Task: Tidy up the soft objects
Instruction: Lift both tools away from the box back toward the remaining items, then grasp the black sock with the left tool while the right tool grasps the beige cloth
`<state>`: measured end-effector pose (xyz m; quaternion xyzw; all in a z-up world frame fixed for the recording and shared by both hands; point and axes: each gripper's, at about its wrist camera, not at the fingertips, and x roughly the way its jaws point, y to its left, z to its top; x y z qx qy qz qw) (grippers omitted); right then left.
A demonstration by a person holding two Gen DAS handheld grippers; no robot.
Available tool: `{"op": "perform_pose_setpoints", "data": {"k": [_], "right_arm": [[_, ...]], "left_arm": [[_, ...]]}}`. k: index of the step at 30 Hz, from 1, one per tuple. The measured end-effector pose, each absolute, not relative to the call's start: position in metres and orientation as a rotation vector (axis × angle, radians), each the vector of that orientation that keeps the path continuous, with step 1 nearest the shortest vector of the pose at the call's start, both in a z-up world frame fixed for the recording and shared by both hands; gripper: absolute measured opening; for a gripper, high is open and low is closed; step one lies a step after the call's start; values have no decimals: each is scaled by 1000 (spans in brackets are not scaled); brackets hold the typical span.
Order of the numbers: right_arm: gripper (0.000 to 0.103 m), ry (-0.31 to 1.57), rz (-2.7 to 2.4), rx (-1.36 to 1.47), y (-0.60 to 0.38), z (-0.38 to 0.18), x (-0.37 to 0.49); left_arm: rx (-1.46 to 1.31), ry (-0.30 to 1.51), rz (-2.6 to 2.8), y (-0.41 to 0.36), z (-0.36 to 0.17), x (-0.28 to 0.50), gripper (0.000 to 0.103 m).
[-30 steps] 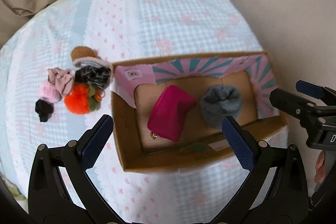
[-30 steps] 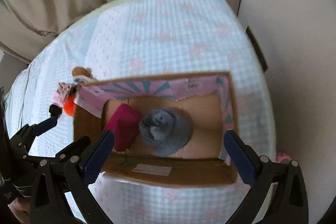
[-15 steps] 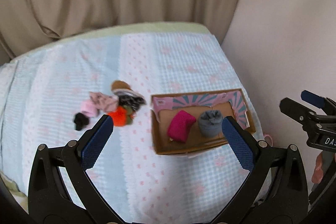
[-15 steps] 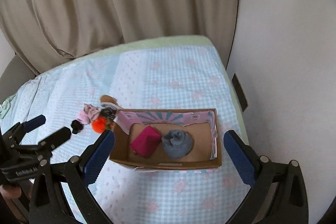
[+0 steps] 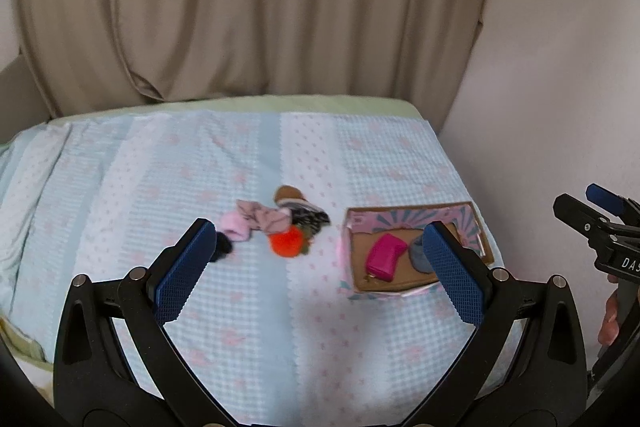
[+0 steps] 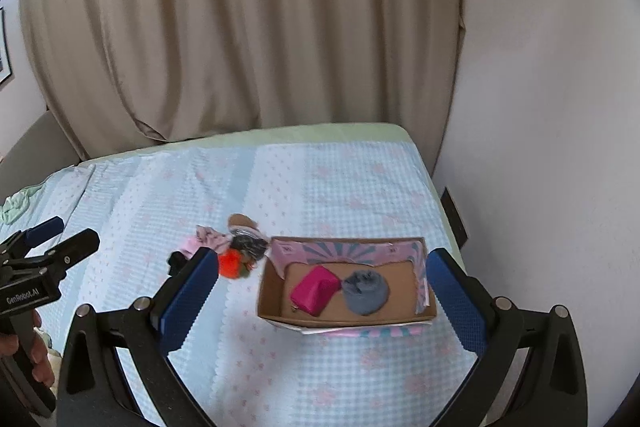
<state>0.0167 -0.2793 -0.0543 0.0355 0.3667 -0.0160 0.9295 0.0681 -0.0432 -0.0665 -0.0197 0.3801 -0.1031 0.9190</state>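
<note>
**Two items boxed, a pile left on the bed**

Left wrist view: my left gripper (image 5: 320,267) hangs released above the bed (image 5: 160,187); the loose pile (image 5: 276,223) (orange pompom, pink pieces) lies beside the cardboard box (image 5: 356,267).

Right wrist view: my right gripper (image 6: 322,291) is spread, empty, over the box (image 6: 344,319) holding a magenta pouch (image 6: 316,289) and grey bundle (image 6: 366,291). Next, I judge, reach for the pile.

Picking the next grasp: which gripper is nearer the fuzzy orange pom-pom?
Left, likely. The left gripper looks straight at the fuzzy orange pom-pom, both well back. The right gripper faces the cardboard box, pom-pom off to its left.
</note>
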Motion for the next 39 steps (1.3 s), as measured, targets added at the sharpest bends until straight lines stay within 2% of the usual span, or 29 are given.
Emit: {"op": "perform_pose_setpoints", "data": {"k": [9, 17, 24, 39], "right_arm": [[103, 712, 26, 71, -206, -56, 24], [103, 725, 101, 68, -137, -87, 60], [103, 734, 134, 42, -90, -140, 103], [103, 857, 206, -187, -45, -309, 213]], "left_arm": [[-35, 750, -190, 35, -70, 64, 103], [-43, 778, -194, 102, -103, 89, 103], [-46, 828, -270, 140, -167, 128, 103], [-57, 964, -329, 152, -349, 224, 102]]}}
